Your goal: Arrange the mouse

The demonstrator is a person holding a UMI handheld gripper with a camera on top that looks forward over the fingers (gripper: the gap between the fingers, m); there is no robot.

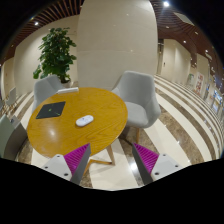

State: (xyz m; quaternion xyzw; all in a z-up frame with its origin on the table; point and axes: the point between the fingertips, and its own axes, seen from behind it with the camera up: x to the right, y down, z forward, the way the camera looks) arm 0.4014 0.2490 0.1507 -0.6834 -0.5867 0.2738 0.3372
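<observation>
A white mouse (84,120) lies on a round wooden table (100,130), right of a black mouse pad (52,110). My gripper (112,158) is held well back from the table, above the floor. Its fingers (76,157) stand wide apart with nothing between them. The mouse is well beyond the fingers, slightly to the left.
Two grey shell chairs (138,93) (46,88) stand around the table's far side. A broad cream pillar (115,40) rises behind it. A potted plant (57,52) stands at the back left. Pale tiled floor (110,170) lies under the gripper.
</observation>
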